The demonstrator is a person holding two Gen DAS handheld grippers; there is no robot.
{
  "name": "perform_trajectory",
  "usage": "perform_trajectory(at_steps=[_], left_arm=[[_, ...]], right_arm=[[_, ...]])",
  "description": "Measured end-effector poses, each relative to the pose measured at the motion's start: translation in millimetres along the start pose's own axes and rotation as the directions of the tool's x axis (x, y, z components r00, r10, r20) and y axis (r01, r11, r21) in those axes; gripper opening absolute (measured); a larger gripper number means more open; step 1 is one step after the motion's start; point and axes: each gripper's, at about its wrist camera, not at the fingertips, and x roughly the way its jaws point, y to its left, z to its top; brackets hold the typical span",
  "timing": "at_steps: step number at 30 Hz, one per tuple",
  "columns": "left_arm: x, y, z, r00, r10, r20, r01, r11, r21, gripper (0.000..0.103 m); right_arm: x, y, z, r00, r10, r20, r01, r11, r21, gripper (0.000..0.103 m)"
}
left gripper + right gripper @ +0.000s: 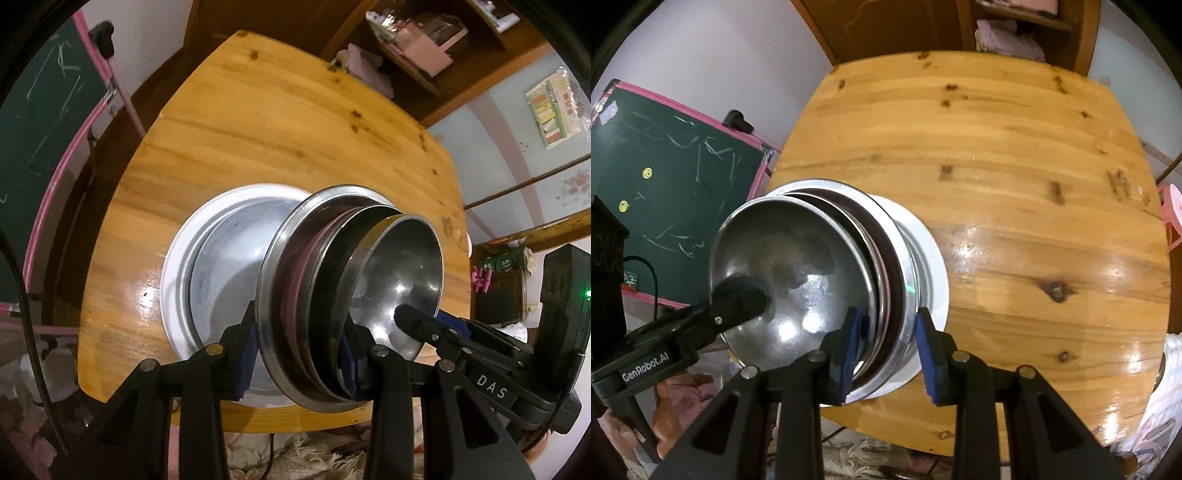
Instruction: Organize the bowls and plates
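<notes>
We hold two grippers over a glossy wooden table (258, 122), and both meet on one tilted stack of steel dishes just above a white plate (173, 266) that lies flat on the near half of the table. Furthest left, beyond the table edge, a green chalkboard with a pink frame (676, 177) leans by the wall. Next comes the white plate, and over it the stack: a wide steel plate (269, 280) on the outside, a darker dish nested in it, and a small steel bowl (402, 266) innermost. The stack stands almost on edge, so its flat faces point left and right and its rim runs from near to far. In the left wrist view, our left gripper (299, 347) has its blue-padded jaws closed on the near rim of the stack, one pad on the outer face, one inside. In the right wrist view, our right gripper (886, 347) straddles the same near rim; its left pad touches the dishes, but we cannot tell whether the right pad presses the steel or stands slightly off. One finger of each gripper reaches into the bowl in the other's view. We judge the stack sits dead centre between both jaws, equally near to each hand, and must tip flat onto the white plate.
</notes>
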Motion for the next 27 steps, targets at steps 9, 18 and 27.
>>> perform_trajectory(at_steps=[9,18,27], left_arm=[[34.7,20.3,2.3,0.997,0.010,-0.077,-0.013,0.999,-0.033,0.036],[35.5,23.5,4.3,0.997,0.013,-0.079,-0.016,0.999,-0.043,0.036],[31.7,24.9,3.2,0.998,0.028,-0.062,-0.031,0.999,-0.042,0.049]], right_arm=[[37.1,-1.1,-0.1,0.996,-0.021,-0.087,0.023,0.999,0.029,0.030],[41.4,4.0,1.7,0.996,-0.030,-0.087,0.032,0.999,0.019,0.029],[40.0,8.4,1.3,0.997,-0.025,-0.076,0.025,1.000,-0.003,0.030]])
